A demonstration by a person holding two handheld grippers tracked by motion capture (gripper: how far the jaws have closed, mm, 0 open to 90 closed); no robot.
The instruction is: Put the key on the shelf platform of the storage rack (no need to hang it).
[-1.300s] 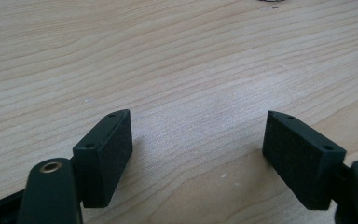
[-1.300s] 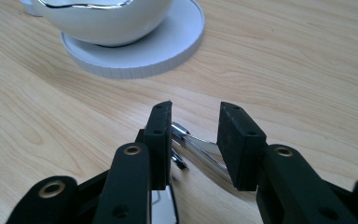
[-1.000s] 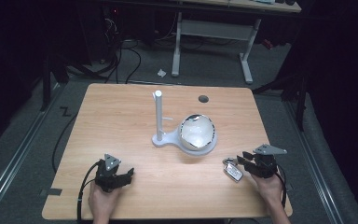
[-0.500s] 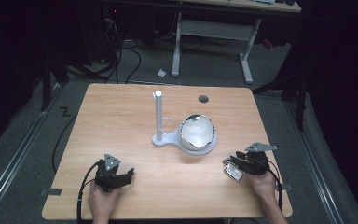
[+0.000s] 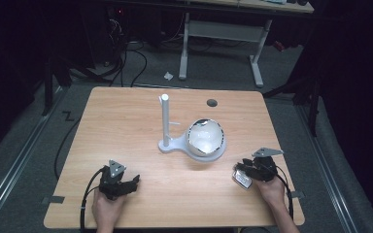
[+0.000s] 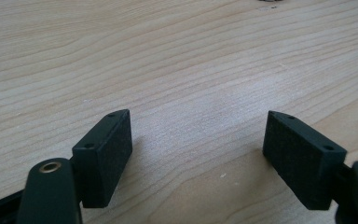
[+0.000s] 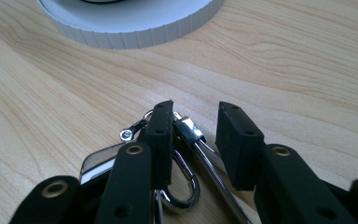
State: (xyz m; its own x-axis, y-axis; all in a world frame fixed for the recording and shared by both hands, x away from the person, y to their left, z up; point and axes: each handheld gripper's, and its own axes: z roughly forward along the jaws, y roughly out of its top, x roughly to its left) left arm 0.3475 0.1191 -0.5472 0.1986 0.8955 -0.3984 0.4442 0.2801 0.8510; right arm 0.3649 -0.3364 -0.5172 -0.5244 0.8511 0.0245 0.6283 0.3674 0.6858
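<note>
A white stand (image 5: 190, 141) with an upright post sits mid-table (image 5: 126, 126). Near-left of it, the left gripper (image 6: 196, 154) rests with jaws spread wide over bare wood. Near-right of the stand, the right gripper (image 7: 193, 140) has jaws partly spread around a metal keyring clip (image 7: 186, 186), not pinching it.

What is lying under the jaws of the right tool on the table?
Under the right tool lie metal pieces: a keychain-like clip, a rod and a small ring terminal, on the wooden table. The jaws cover the rest of them.
</note>
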